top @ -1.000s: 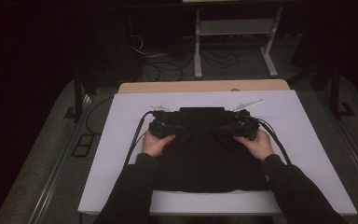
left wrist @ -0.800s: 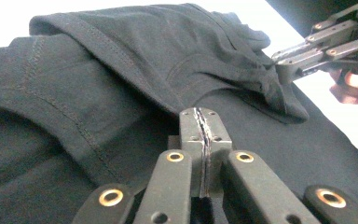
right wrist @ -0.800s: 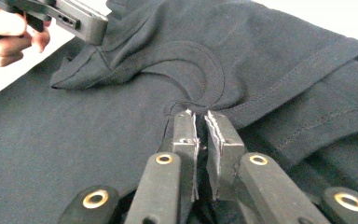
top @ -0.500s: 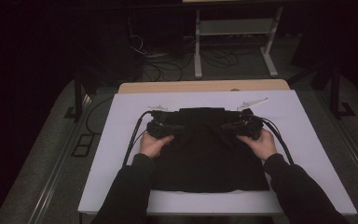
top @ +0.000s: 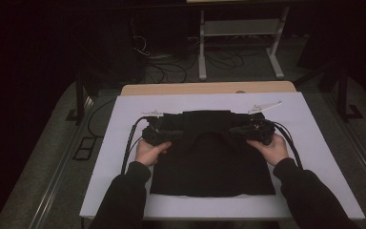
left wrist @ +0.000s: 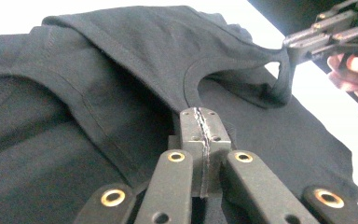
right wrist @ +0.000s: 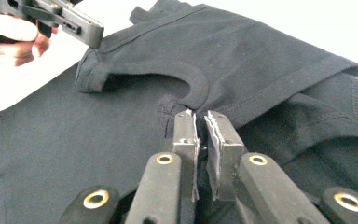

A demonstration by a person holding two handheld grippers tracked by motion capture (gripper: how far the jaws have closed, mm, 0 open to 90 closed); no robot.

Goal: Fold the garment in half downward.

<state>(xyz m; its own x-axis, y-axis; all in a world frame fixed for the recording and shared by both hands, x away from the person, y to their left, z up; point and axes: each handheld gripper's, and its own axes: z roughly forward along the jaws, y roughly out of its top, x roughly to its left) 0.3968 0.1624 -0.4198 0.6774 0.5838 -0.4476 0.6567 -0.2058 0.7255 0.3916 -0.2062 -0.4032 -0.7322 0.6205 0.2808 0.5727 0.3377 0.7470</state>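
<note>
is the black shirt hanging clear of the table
No, the black shirt lies on the white table, pinched near its neckline.

Shirt: soft black cloth, matt, stitched hems. Left gripper: dull grey metal pads, scratched; black matt plastic arms, shiny brass rings. Table cover: smooth white, matt. Table edge, 12 o'clock: pale wood.

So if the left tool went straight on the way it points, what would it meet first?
Probably the folded-over black shirt it is already clamped on; beyond that fabric, the right tool, though depth is hard to judge.
</note>
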